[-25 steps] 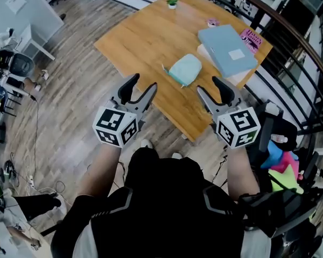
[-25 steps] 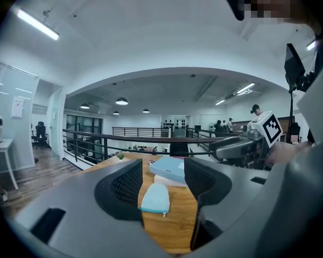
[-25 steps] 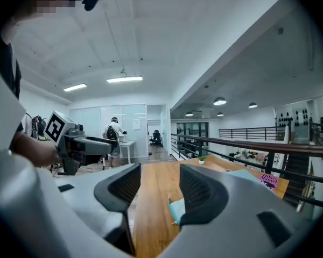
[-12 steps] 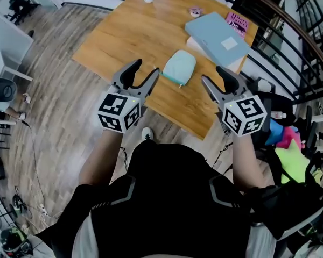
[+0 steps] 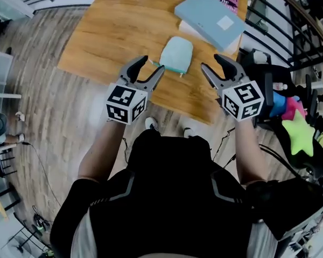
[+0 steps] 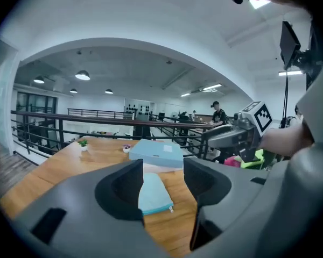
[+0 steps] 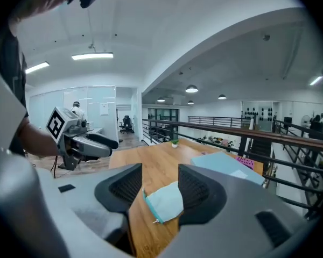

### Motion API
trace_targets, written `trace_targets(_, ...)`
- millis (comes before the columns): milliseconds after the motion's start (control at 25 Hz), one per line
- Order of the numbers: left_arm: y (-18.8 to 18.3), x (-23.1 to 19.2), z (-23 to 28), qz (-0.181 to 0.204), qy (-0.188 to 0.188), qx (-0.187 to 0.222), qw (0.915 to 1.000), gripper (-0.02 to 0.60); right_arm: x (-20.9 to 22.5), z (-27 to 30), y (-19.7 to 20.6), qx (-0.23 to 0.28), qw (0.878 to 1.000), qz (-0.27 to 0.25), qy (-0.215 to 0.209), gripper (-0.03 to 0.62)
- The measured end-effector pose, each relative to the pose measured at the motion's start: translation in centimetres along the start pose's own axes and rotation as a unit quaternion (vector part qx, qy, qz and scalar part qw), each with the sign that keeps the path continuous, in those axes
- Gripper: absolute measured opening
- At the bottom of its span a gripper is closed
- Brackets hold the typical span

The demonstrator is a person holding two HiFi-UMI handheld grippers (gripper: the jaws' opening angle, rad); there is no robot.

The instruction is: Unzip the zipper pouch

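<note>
Fingers: left gripper [image 5: 152, 64] spread wide, right gripper [image 5: 212, 62] closing slightly, both empty.
Pouch: zipper pouch [image 5: 177, 55] flat on table [image 5: 97, 31], ahead, between them.
Why: my guess, 1 pins, 1 pulls.

Head view looks steeply down; both gripper views face forward over the table [image 5: 113, 31], sharing the pouch [image 5: 177, 55].

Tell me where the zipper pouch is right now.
In the head view, the zipper pouch lies at upper centre on the wooden table, close to the table's near edge and just in front of the light-blue folder.
</note>
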State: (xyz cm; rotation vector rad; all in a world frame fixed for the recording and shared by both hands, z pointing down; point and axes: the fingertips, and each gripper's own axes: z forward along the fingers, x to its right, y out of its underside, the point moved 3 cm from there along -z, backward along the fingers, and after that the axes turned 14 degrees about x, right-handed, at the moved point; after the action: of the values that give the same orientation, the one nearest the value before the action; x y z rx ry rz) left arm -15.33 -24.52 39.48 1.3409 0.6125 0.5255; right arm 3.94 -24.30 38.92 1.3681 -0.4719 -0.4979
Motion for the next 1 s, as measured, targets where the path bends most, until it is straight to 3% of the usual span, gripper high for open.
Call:
trace_targets(120,2.3,-0.1,0.9,0.007,0.031,-0.020,0.9993,0.243,0.2,0.5,2.1,-0.014,1.000,0.008,0.021,0.213)
trace_targets(400,7.8,-0.7,2.4,0.009,0.059,-0.055,0.9967,0.219,0.1,1.7,7.3,-0.055,0.998,0.016,0.034,0.204)
trace_targets(840,16.3,0.6,4.3,-0.012,0.039,-0.118,0.9921,0.202,1.2,4.0,17.1,-0.131,0.990,0.001,-0.041,0.189)
trace_targets(1000,18.7,1.2,4.8,-0.010,0.033,-0.140,0.9896,0.202,1.2,5.4,19.9,-0.144,0.987,-0.007,-0.076,0.144)
